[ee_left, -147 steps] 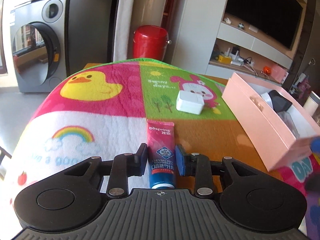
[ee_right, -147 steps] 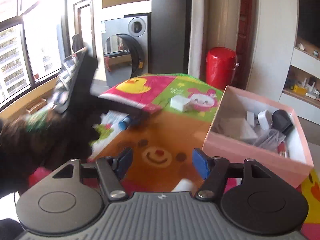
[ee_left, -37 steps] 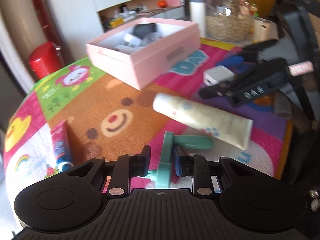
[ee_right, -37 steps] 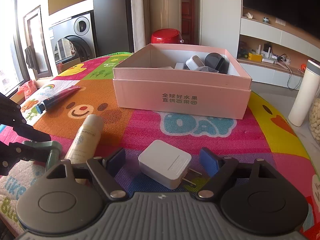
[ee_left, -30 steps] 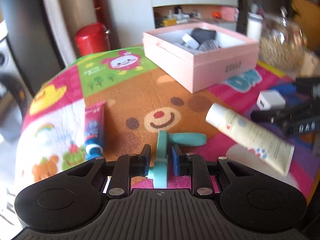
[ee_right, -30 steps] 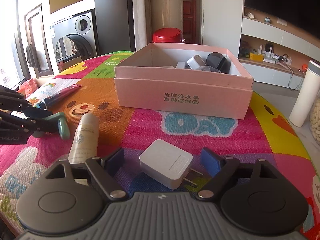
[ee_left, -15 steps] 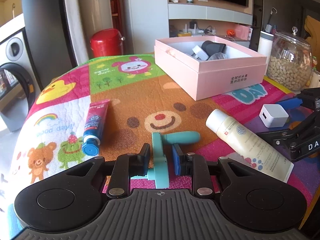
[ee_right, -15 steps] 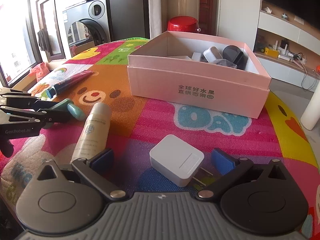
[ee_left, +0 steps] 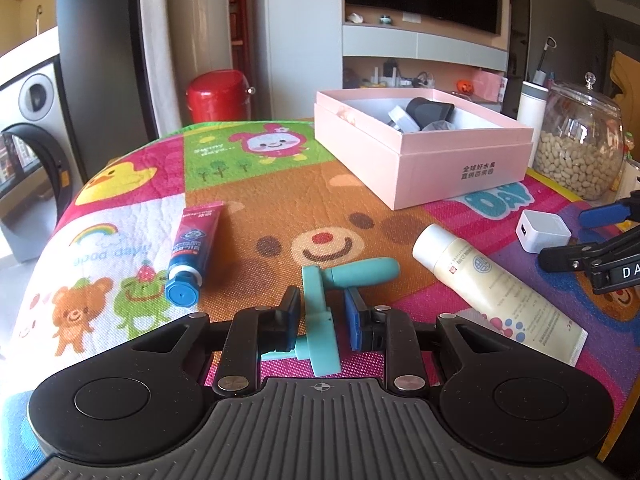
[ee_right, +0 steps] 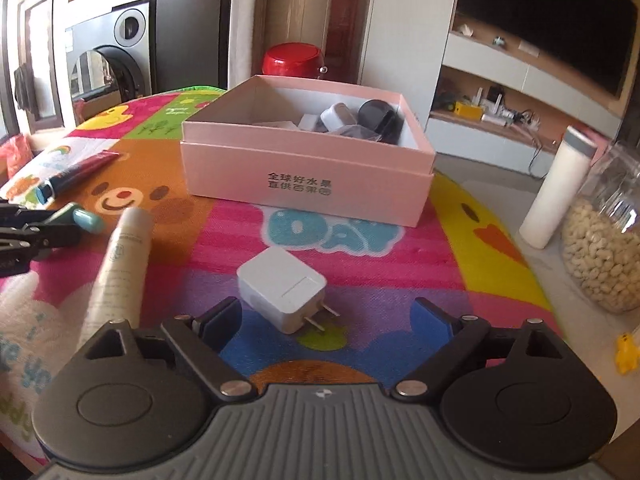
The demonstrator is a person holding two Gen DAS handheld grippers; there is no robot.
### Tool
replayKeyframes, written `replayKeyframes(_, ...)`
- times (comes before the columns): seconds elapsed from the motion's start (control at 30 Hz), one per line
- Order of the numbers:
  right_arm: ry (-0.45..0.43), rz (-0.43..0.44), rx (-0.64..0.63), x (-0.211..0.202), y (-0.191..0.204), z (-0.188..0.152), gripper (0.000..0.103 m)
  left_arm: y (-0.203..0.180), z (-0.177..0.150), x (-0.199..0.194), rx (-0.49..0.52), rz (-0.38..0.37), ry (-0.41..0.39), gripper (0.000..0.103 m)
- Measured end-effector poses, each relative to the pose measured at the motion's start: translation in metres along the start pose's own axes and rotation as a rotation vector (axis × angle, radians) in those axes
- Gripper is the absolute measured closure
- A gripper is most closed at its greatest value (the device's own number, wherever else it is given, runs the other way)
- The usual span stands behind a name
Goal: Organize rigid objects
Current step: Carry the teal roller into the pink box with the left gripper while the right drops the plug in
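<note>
My left gripper (ee_left: 322,314) is shut on a teal plastic tool (ee_left: 320,320), whose handle (ee_left: 360,274) sticks out to the right just above the colourful mat. My right gripper (ee_right: 326,318) is open, its fingers on either side of a white plug charger (ee_right: 282,284) lying on the mat. A pink box (ee_right: 308,160) holding chargers and a black item stands behind it; it also shows in the left wrist view (ee_left: 424,148). A cream tube (ee_left: 496,292) and a red-blue toothpaste tube (ee_left: 192,248) lie on the mat.
A glass jar of nuts (ee_right: 604,240) and a white bottle (ee_right: 560,192) stand right of the box. A red container (ee_left: 220,94) and a washing machine (ee_left: 28,152) are beyond the table's far edge.
The left gripper stays closed on the teal tool and has steadied facing the box. The right gripper has lifted and tilted slightly, with the white charger still between its open fingers.
</note>
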State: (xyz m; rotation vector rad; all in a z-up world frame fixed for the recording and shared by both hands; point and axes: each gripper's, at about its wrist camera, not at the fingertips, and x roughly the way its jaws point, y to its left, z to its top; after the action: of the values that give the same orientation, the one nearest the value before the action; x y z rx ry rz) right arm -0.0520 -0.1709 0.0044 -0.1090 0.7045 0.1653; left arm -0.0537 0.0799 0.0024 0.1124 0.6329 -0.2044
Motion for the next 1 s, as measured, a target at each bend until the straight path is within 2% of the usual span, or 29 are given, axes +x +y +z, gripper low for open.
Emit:
replayKeyframes(0.17, -0.003, 0.014, 0.034, 0.010, 0.008, 0.003, 0.016, 0.000, 0.000, 0.000, -0.002, -0.001, 0.000, 0.076)
replayKeyframes(0.23, -0.003, 0.032, 0.051, 0.012, 0.009, 0.007, 0.038, -0.001, 0.000, 0.000, 0.000, 0.000, 0.000, 0.076)
replayKeyframes(0.3, -0.006, 0.035, 0.041, 0.011, 0.012, 0.011, 0.053, 0.000, 0.000, 0.000, 0.000, 0.000, 0.000, 0.076)
replayKeyframes(0.33, -0.011, 0.037, 0.033, 0.010, 0.014, 0.013, 0.055, 0.000, 0.000, 0.000, 0.000, 0.000, 0.000, 0.076)
replayKeyframes(0.63, -0.079, 0.046, -0.019, -0.015, 0.025, 0.015, 0.055, -0.001, 0.000, 0.000, 0.000, 0.001, -0.001, 0.076)
replayKeyframes(0.83, -0.132, 0.043, -0.047, -0.037, 0.029, 0.019, 0.055, 0.002, -0.001, -0.006, 0.007, -0.016, -0.008, 0.082)
replayKeyframes(0.9, -0.155, 0.024, -0.071, -0.044, 0.032, 0.018, 0.055, -0.001, -0.001, -0.011, 0.020, -0.043, -0.012, 0.088)
replayKeyframes(1.0, -0.171, 0.021, -0.085, -0.052, 0.032, 0.015, 0.055, -0.009, 0.000, -0.019, 0.044, -0.065, -0.019, 0.088)
